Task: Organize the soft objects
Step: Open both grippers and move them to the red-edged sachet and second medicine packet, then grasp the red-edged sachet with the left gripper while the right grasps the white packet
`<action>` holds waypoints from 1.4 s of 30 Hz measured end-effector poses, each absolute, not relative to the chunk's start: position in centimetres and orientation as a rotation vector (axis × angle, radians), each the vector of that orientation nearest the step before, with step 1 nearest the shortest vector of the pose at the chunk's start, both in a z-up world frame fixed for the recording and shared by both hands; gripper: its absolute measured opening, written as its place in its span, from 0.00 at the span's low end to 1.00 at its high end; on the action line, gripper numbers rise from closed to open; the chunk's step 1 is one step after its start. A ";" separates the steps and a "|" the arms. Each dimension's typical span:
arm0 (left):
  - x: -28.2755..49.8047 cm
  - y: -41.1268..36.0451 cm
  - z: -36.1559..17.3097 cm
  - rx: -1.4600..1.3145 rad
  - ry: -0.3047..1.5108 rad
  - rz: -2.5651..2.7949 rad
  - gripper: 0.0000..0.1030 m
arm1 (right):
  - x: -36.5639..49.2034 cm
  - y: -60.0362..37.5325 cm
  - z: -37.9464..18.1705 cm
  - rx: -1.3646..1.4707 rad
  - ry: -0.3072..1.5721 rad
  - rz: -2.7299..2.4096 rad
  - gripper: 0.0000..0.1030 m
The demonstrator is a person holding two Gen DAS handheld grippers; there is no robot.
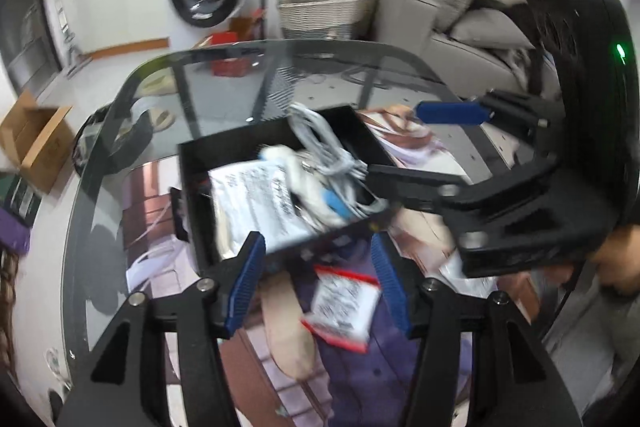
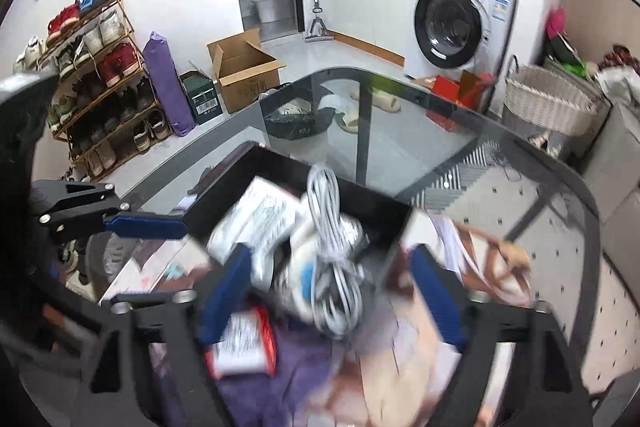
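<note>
1. Laundry-room clutter rings a dark-rimmed glass table (image 1: pixel 224 99), which carries a shallow black rectangular tray (image 1: pixel 192 187). From the left wrist, the left gripper (image 1: pixel 316 291) stands with its blue-padded fingers apart and nothing between them, above a small red-edged white packet (image 1: pixel 344 307) lying on purple cloth (image 1: pixel 372 367) just below the tray. Inside the tray lie a silvery printed pouch (image 1: pixel 256 203) and a coiled white cable (image 1: pixel 324 143). Only this view shows a pale woven laundry basket (image 1: pixel 320 11) beside a grey sofa, and a hand (image 1: pixel 616 259) on the right gripper (image 1: pixel 412 143), whose fingers are spread wide and empty over the tray's right edge.

2. From the right wrist, a wooden shoe rack (image 2: pixel 100 83) and an open cardboard box (image 2: pixel 244 71) appear. Motion blur smears the tray's contents here, and the packet's print is unreadable.
</note>
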State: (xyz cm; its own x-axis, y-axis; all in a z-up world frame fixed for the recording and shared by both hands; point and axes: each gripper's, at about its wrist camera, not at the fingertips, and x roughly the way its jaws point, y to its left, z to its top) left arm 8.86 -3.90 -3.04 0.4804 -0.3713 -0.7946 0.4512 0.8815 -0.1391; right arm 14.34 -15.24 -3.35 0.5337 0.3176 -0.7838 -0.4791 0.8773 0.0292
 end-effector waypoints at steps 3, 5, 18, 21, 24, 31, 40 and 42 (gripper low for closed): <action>7.1 -5.0 -4.2 0.157 0.945 -0.529 0.62 | 11.9 -17.6 -4.8 -0.179 1.020 0.495 0.89; 6.5 -5.7 -5.3 0.201 0.965 -0.532 0.66 | 10.4 -19.2 -6.5 -0.176 1.092 0.484 0.89; 7.3 -9.1 -10.2 0.313 1.061 -0.503 0.60 | 5.3 -22.4 -13.4 -0.261 1.320 0.432 0.90; 7.6 -8.1 -9.8 0.297 1.049 -0.483 0.41 | 4.5 -20.3 -13.5 -0.303 1.291 0.475 0.90; 7.9 -6.1 -9.7 0.227 1.078 -0.478 0.39 | 4.2 -18.1 -13.7 -0.340 1.264 0.505 0.90; 7.1 -3.6 -9.9 0.242 1.083 -0.428 0.40 | 5.2 -13.9 -13.7 -0.374 1.236 0.594 0.90; 6.2 -2.9 -9.4 0.256 1.075 -0.415 0.41 | 4.5 -19.2 -11.5 0.000 1.453 0.557 0.90; 6.3 -3.0 -9.5 0.250 1.080 -0.416 0.41 | 4.0 -19.7 -12.7 0.022 1.516 0.534 0.90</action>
